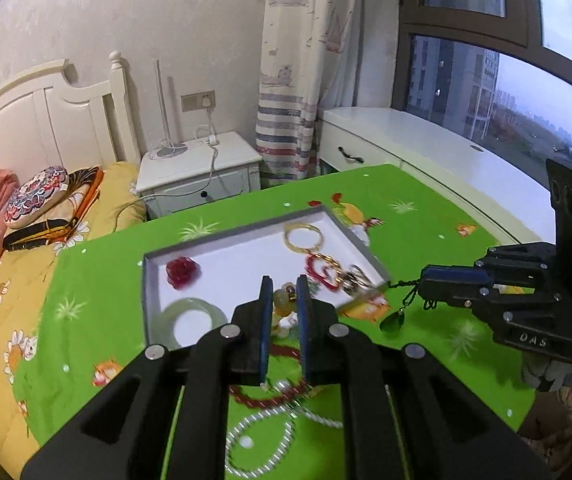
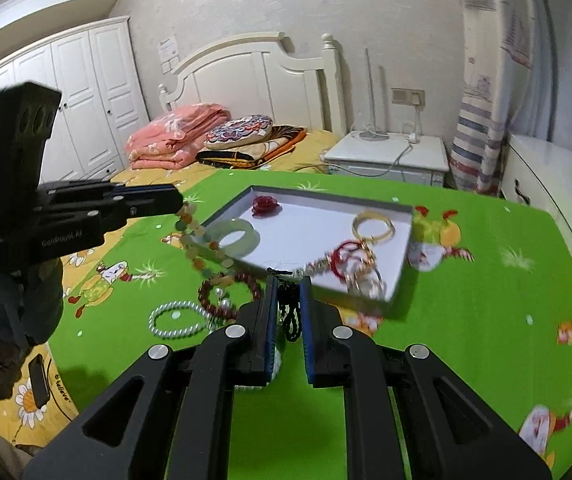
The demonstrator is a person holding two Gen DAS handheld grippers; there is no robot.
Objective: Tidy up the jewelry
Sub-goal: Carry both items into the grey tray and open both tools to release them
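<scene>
A shallow white tray (image 1: 245,236) (image 2: 402,248) lies on the green cloth. It holds a red flower piece (image 1: 181,274), a pale jade bangle (image 1: 191,320) (image 2: 233,234), a gold bangle (image 1: 302,236) (image 2: 374,224) and a red and gold keyring (image 1: 334,272) (image 2: 354,264). My left gripper (image 1: 283,284) (image 2: 177,200) is shut on a yellow-green bead strand (image 2: 197,240) that hangs above the tray's near-left corner. My right gripper (image 2: 289,280) (image 1: 426,284) is shut on a black cord necklace (image 2: 290,312) with a green pendant (image 1: 392,322), just off the tray's near-right edge.
A pearl bracelet (image 2: 175,320) (image 1: 261,444) and a dark red bead bracelet (image 2: 221,296) (image 1: 269,396) lie on the green cloth (image 2: 466,320) in front of the tray. A bed (image 2: 245,152), nightstand (image 2: 390,156) and white desk (image 1: 406,132) stand behind. A phone (image 2: 39,376) lies at the left.
</scene>
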